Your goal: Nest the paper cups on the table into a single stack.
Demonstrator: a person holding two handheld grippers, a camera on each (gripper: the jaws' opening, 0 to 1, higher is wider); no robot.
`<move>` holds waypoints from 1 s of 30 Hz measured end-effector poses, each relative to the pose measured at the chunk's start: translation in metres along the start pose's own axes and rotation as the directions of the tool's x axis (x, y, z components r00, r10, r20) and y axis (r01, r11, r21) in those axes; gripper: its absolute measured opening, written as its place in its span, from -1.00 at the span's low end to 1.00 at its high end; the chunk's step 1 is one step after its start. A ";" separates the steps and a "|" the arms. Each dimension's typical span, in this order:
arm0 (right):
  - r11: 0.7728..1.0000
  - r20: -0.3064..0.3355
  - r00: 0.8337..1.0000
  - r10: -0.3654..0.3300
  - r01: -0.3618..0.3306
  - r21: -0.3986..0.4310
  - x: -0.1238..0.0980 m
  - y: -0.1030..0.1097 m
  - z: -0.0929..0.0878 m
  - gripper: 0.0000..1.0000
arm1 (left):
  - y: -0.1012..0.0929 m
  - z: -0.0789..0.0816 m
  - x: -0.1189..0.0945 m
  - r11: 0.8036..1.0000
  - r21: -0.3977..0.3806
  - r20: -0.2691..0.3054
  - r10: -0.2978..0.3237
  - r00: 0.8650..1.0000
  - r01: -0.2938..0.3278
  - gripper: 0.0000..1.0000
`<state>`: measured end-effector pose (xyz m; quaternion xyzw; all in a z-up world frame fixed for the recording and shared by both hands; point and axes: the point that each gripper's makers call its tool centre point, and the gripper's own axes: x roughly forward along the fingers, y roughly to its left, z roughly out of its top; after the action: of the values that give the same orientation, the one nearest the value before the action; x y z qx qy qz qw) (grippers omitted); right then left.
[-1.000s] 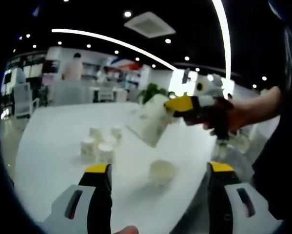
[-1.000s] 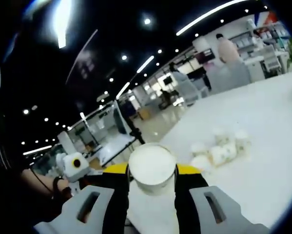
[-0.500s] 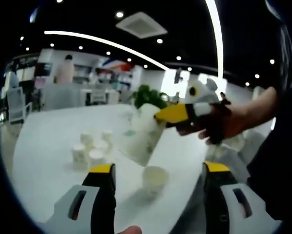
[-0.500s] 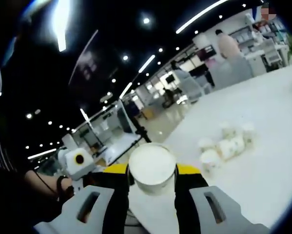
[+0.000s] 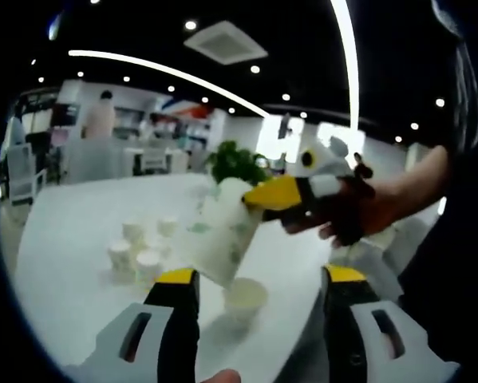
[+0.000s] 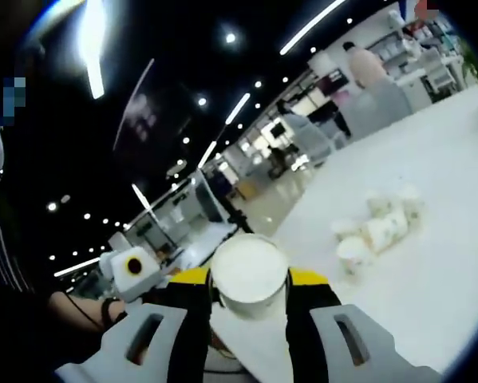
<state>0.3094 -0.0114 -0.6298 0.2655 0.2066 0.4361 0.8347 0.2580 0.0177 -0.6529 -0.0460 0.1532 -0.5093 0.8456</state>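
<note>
In the left gripper view, the left tool [image 5: 254,299] rises from the bottom with its two yellow-tipped jaws spread wide apart and nothing between them. Just ahead of it, between the jaw tips, a single paper cup [image 5: 243,299] stands upright on the white tabletop [image 5: 71,231]. Above that cup, the right tool [image 5: 272,194] comes in from the right, held by a person's hand [image 5: 365,211], and carries a tall stack of paper cups [image 5: 220,238] tilted, its lower end hanging just over the upright cup; whether the two touch cannot be told. Off to the left tool's left, well apart from the upright cup, a small cluster of loose cups [image 5: 140,246] sits on the tabletop.

The right gripper view looks along the right tool [image 6: 248,286], whose jaws are clamped on the held stack [image 6: 249,274], seen end-on as a pale round face between the yellow tips. This view does not let the stack's length be judged, which the left gripper view does. Beyond the tool and to its right, the cup cluster [image 6: 374,230] lies on the tabletop [image 6: 454,223], some cups tipped on their sides. To the tool's left, the left tool [image 6: 132,270] shows in the person's other hand [image 6: 103,307].
</note>
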 end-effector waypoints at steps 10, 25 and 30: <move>0.997 0.041 0.999 0.018 -0.021 0.073 -0.008 0.000 0.002 -0.35 | 0.003 0.010 -0.004 1.000 -0.019 0.043 -0.001 0.999 0.001 -0.06; 0.980 0.095 0.993 0.072 -0.088 0.178 -0.017 0.004 0.001 -0.35 | 0.006 0.021 -0.009 0.999 -0.044 0.081 -0.018 0.997 0.022 -0.48; 0.977 0.099 0.992 0.078 -0.096 0.192 -0.018 0.004 -0.004 -0.35 | 0.006 0.023 -0.010 1.000 -0.011 0.093 0.000 0.996 0.001 -0.46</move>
<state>0.2953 -0.0238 -0.6283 0.3747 0.1986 0.4372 0.7931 0.2661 0.0279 -0.6304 -0.0745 0.1165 -0.5059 0.8515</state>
